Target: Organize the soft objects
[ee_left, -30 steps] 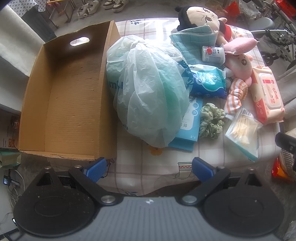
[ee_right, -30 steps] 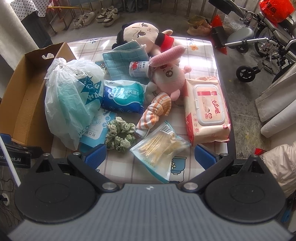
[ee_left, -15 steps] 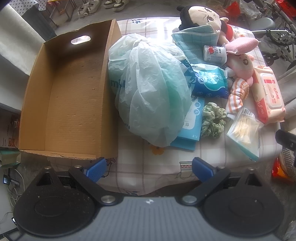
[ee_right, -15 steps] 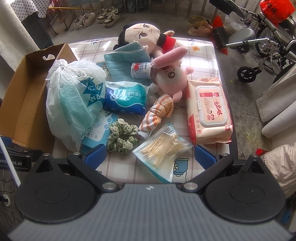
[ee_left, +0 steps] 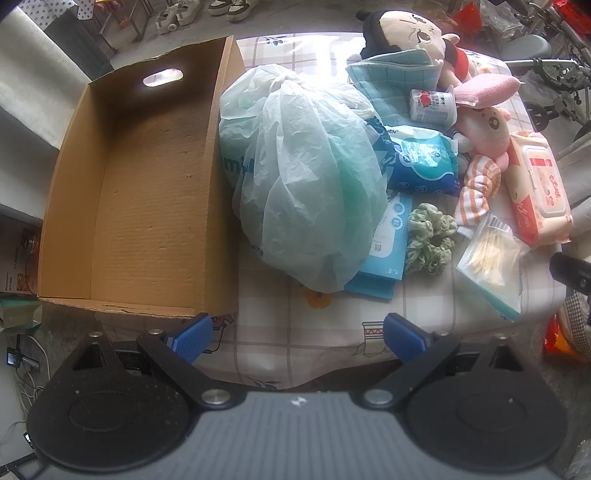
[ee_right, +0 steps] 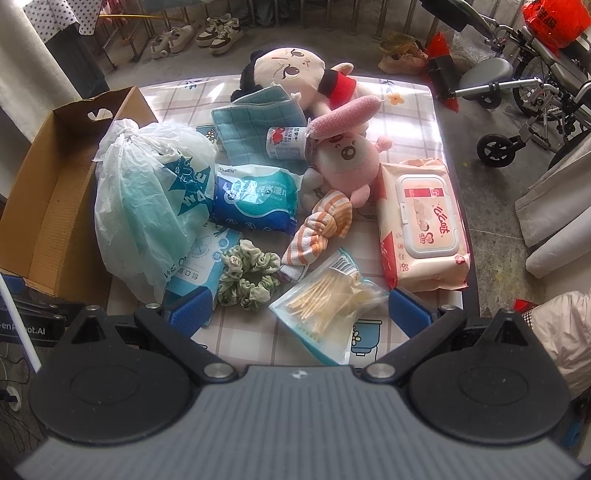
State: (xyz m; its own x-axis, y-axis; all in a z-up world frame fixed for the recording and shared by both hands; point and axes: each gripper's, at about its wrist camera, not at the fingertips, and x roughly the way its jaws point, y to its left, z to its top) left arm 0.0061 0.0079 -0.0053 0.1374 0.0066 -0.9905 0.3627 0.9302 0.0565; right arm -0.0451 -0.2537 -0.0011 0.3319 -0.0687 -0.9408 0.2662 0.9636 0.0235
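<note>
An empty cardboard box [ee_left: 147,192] stands at the table's left side. Beside it lies a knotted pale-green plastic bag [ee_left: 303,184] [ee_right: 144,206]. To its right lie a blue wipes pack [ee_right: 255,197], a green scrunchie [ee_right: 247,277], a striped cloth [ee_right: 325,229], a pink plush [ee_right: 347,158], a big-headed doll [ee_right: 291,74], a teal towel [ee_right: 258,118], a pink wipes pack [ee_right: 424,225] and a bag of cotton swabs [ee_right: 328,302]. My left gripper [ee_left: 297,338] hangs open over the near table edge, holding nothing. My right gripper [ee_right: 299,314] is open above the swab bag.
A small white bottle [ee_right: 286,142] lies by the towel, and a flat blue packet [ee_right: 199,266] sits under the plastic bag. Wheelchairs [ee_right: 524,103] stand on the floor to the right, shoes [ee_right: 218,33] at the back. The checked tablecloth [ee_left: 295,314] hangs over the near edge.
Both grippers have drifted slightly forward and lower toward the table; the objects sit a little larger in view. Nothing on the table has moved and both grippers stay open.
</note>
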